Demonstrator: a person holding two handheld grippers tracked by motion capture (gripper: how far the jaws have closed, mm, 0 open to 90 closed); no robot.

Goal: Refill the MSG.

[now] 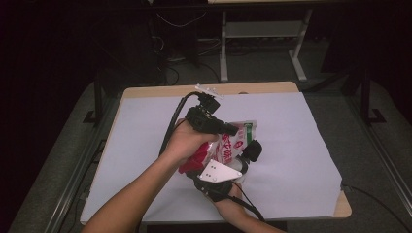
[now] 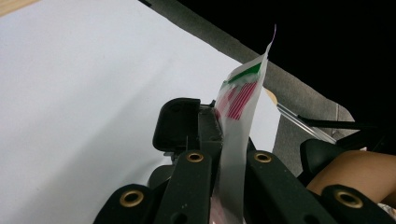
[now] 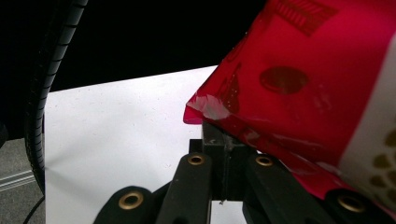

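Note:
A red and white snack bag (image 1: 237,141) hangs above the middle of the table between both grippers. My left gripper (image 1: 232,129) comes at it from the left and above, shut on the bag's white top edge. In the left gripper view the jaws (image 2: 219,133) pinch that thin edge (image 2: 240,98), which carries green and red print. From the near side my right gripper (image 1: 247,156), under its grey plate, is shut on the bag's lower part. The right gripper view has its jaws (image 3: 226,140) closed on the red seam of the bag (image 3: 303,79).
A white sheet (image 1: 291,145) covers the wooden table (image 1: 262,87). Grey floor surrounds it, with a desk frame (image 1: 262,34) and cables behind. The left gripper's black cable (image 1: 172,121) arcs over the hand. A forearm (image 2: 359,172) lies at the lower right of the left gripper view.

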